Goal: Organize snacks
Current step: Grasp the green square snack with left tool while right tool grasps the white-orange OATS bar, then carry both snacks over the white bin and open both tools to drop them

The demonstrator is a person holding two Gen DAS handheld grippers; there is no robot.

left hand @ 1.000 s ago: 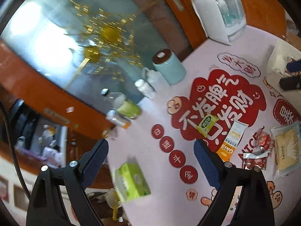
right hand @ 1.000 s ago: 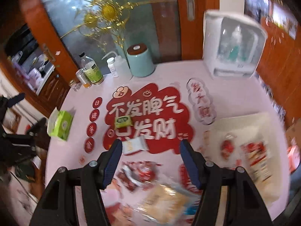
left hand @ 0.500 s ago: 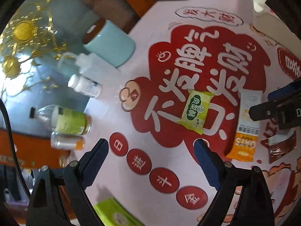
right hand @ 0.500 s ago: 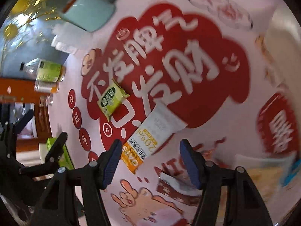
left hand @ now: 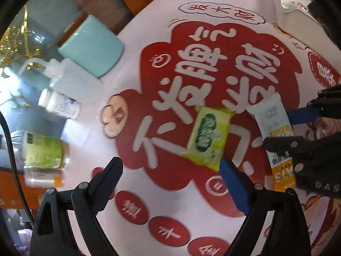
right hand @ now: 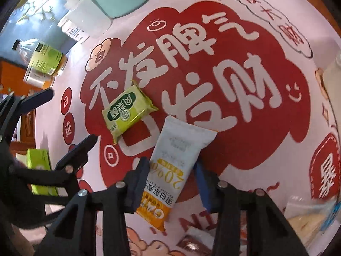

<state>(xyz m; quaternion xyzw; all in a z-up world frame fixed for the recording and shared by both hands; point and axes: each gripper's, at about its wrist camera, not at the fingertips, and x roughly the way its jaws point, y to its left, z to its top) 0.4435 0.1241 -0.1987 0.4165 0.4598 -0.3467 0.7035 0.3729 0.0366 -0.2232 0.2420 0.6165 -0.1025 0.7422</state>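
Note:
A green snack packet (left hand: 207, 137) lies on the red-and-white printed tablecloth (left hand: 170, 74); it also shows in the right wrist view (right hand: 127, 109). Beside it lies a long white-and-orange oat bar packet (right hand: 173, 166), also in the left wrist view (left hand: 275, 132). My right gripper (right hand: 172, 170) is low over the table with its fingers on both sides of the bar packet's middle, jaws partly closed around it. My left gripper (left hand: 171, 172) is open and empty just before the green packet, with its right finger near the packet's corner.
A teal canister (left hand: 91, 47), a white squeeze bottle (left hand: 72, 79), a small white bottle (left hand: 59, 105), a green-labelled bottle (left hand: 42, 150) and a can (left hand: 42, 178) stand at the table's far left. A green tissue box (right hand: 39, 170) sits near the edge. More wrapped snacks (right hand: 309, 219) lie at the right.
Both grippers have dropped close to the table. The right gripper has moved onto the oat bar packet and narrowed around it. The left has neared the green packet.

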